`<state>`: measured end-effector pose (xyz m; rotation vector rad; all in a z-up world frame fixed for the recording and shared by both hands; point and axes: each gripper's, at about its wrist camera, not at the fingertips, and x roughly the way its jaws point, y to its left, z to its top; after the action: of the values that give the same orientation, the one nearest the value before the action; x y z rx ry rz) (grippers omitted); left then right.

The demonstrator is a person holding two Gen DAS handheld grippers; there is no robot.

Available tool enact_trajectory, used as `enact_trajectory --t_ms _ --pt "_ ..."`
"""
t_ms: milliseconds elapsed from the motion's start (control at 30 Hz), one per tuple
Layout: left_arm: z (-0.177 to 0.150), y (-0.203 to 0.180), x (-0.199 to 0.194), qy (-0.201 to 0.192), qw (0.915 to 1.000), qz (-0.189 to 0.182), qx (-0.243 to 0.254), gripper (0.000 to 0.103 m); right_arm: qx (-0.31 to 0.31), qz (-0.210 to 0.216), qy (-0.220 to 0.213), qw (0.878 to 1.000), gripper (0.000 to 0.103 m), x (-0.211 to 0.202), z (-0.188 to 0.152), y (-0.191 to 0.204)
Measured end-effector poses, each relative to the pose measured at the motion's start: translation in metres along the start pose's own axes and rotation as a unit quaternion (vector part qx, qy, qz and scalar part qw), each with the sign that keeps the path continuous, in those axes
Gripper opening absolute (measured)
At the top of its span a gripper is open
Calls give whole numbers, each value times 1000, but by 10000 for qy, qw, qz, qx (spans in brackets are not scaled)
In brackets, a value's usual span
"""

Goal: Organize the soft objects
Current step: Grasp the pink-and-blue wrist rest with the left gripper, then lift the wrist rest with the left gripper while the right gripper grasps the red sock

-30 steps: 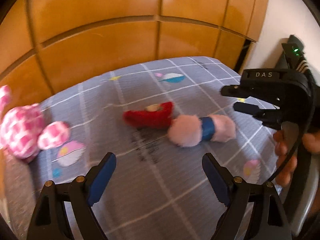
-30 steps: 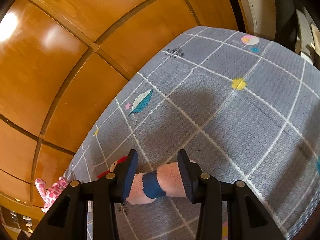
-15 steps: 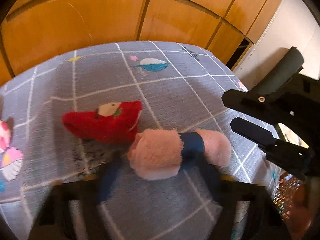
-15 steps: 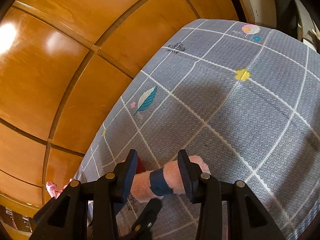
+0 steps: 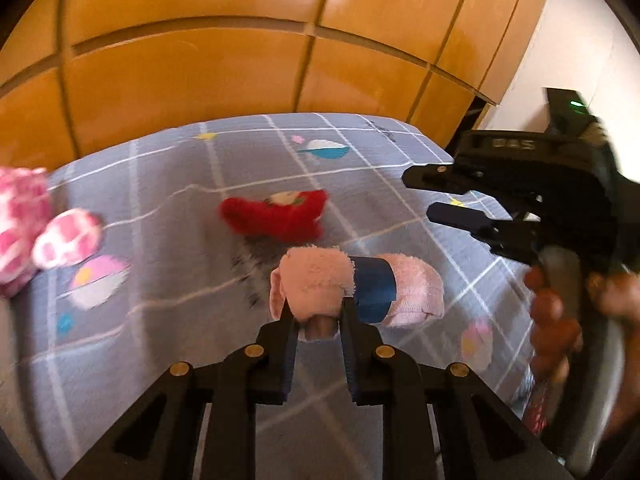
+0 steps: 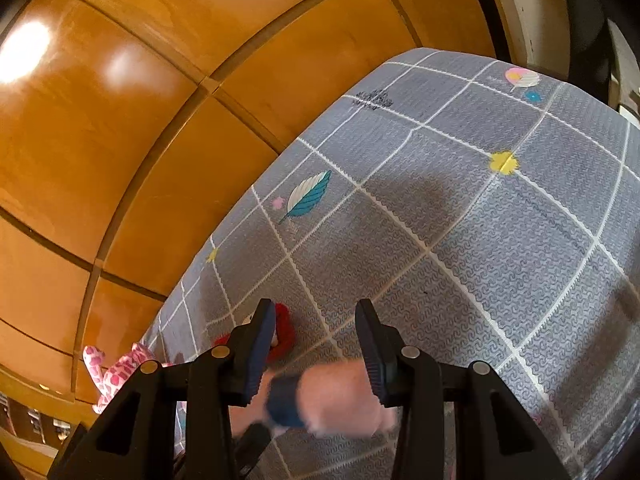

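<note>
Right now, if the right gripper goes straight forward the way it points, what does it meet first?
The right gripper is open and points over the pink plush roll with the blue band, which lies low between its fingers. Straight ahead is only the grey checked bed cover; the red plush slipper sits left of that line. Depth is uncertain.

Camera placement: two wrist fisheyes, both low and close over the grey mat (image 5: 168,200).
Each looks forward along its claw toward wooden panels (image 6: 120,120) at 12 o'clock; shared: pink roll (image 5: 356,286), red plush (image 6: 285,332).
</note>
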<state>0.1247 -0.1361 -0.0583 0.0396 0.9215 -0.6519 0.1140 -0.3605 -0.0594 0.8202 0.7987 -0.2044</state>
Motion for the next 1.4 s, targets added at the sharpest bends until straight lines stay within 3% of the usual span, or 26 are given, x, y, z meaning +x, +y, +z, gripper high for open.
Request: enact_trajectory --t_ms 133,267,400,433,567,800,867,1000,1200,1400 --pt "-21 15 -34 -153 9998 148 -36 20 -388 20 413 9984 42 15 -6 14" --pt "-38 28 -56 -229 9993 287 -44 20 -1333 -95 925 9867 42 35 -22 50" --pt "-53 36 -73 -310 9988 379 -47 20 -2121 -358 1319 9676 66 61 -35 77" --pt "-57 37 -76 -318 9987 381 -65 20 -2203 -434 1363 9649 66 67 -37 80" --pt "-69 38 -87 -338 9985 427 -79 20 -1965 -772 1307 9687 68 89 -27 82" --pt "-86 46 -103 -352 9980 504 -149 20 -1929 -789 1300 9694 68 122 -27 85" --pt "-91 47 -112 -376 9978 519 -192 20 -2306 -831 1105 9632 52 124 -31 91" --pt "-96 49 -135 -529 9967 553 -256 19 -2512 -704 1025 9599 33 122 -35 93" --pt "-106 64 -191 -995 9902 905 -387 18 -2759 -747 972 9533 32 119 -45 94" --pt "-128 109 -251 -1351 9719 1644 -1007 18 -2820 -798 924 9516 32 120 -47 99"
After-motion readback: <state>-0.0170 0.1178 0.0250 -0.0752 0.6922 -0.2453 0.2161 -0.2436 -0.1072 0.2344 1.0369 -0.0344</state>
